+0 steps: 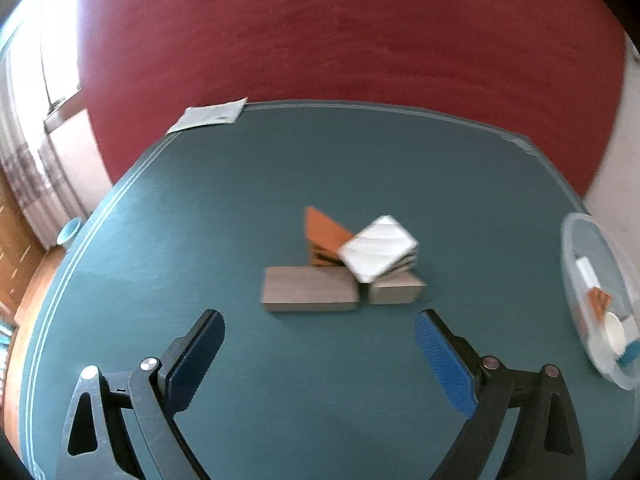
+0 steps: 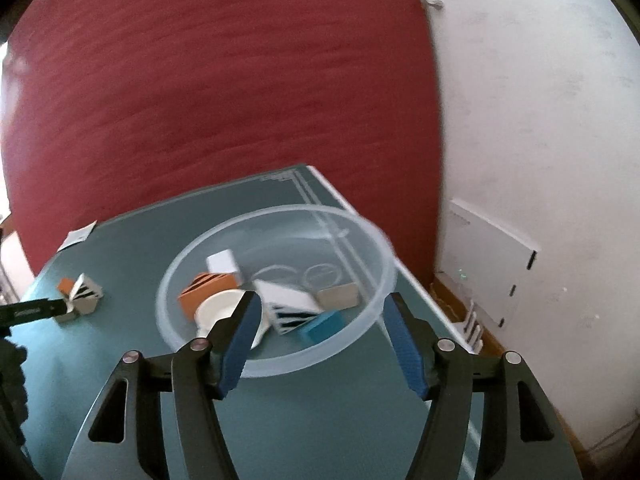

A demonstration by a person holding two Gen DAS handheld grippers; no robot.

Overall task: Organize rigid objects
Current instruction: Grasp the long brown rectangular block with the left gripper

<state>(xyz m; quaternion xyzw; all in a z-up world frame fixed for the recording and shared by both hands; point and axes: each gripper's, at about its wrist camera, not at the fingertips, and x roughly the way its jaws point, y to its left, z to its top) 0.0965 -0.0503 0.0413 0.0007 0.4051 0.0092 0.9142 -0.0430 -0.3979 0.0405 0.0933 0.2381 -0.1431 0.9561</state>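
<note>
In the left wrist view my left gripper (image 1: 318, 320) is open and empty, just short of a small pile on the green table (image 1: 200, 220): a long grey block (image 1: 310, 289), a shorter grey block (image 1: 394, 291), a white striped block (image 1: 378, 249) tilted on top, and an orange block (image 1: 322, 234) behind. In the right wrist view my right gripper (image 2: 320, 300) is open and empty above the near rim of a clear plastic bowl (image 2: 382, 254). The bowl holds an orange block (image 2: 206, 290), white blocks (image 2: 222, 262), a striped block (image 2: 288, 306), a blue block (image 2: 322, 326), a grey block (image 2: 338, 295) and a white round piece (image 2: 218, 310).
The bowl also shows at the right edge of the left wrist view (image 1: 576, 248). A white paper (image 1: 210, 115) lies at the table's far left corner. A red wall (image 1: 340, 32) stands behind the table. The pile (image 2: 82, 294) and my left gripper's finger (image 2: 32, 311) show at left in the right wrist view.
</note>
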